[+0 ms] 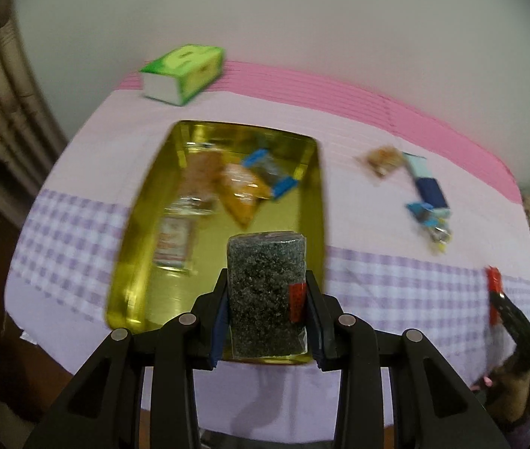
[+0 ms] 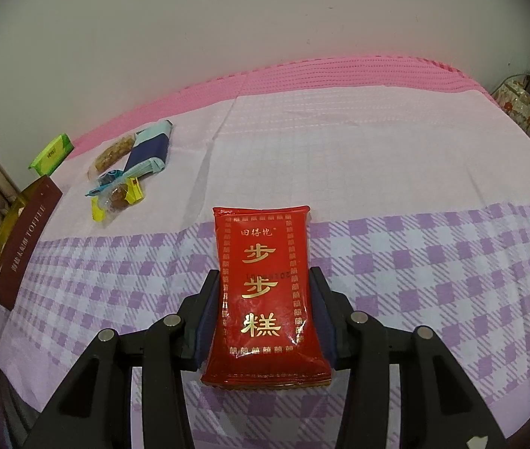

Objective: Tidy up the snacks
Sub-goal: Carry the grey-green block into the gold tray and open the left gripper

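Note:
My left gripper (image 1: 267,275) is shut on a dark speckled snack bar (image 1: 265,299) in a clear wrapper, held over the near end of an open golden tin (image 1: 130,262). Inside the tin lie an orange packet (image 1: 242,191), a blue-ended packet (image 1: 268,172) and clear-wrapped snacks (image 1: 173,243). My right gripper (image 2: 265,273) is shut on a red packet with gold characters (image 2: 265,288) above the checked cloth. It also shows at the right edge of the left wrist view as the right gripper (image 1: 497,299). Several loose snacks (image 2: 130,164) lie on the pink cloth, seen too as loose snacks (image 1: 428,194).
A green tissue box (image 1: 182,71) stands at the table's far edge by the wall. The tin's maroon lid (image 2: 21,243) lies at the left edge of the cloth. A patterned jar (image 2: 519,104) and other clutter sit past the table's right end.

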